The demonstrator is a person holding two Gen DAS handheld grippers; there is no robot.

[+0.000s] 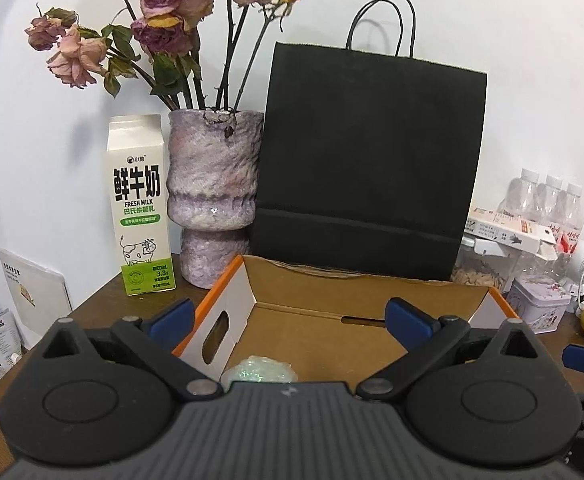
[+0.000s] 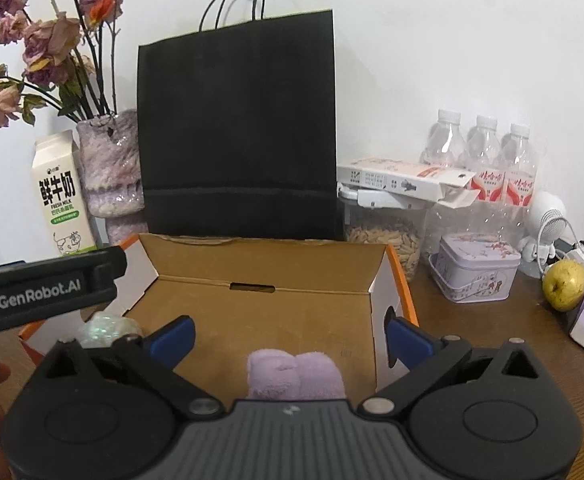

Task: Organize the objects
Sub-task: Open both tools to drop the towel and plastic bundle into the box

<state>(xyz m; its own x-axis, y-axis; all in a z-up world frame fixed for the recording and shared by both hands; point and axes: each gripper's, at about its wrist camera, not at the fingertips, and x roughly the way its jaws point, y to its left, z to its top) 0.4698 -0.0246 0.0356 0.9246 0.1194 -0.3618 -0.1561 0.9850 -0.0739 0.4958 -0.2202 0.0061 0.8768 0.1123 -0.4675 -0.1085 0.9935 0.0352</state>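
An open cardboard box with an orange rim sits on the brown table, right in front of both grippers. In its near left corner lies a crumpled, shiny green wad, which also shows in the right wrist view. A folded lilac cloth rests on the box floor, just below my right gripper. That gripper is open and its blue pads touch nothing. My left gripper is open too, hovering over the box's near edge above the wad. Neither holds anything.
Behind the box stands a black paper bag, with a mauve vase of dried roses and a milk carton to its left. A grain jar, water bottles, a tin and a yellow fruit crowd the right.
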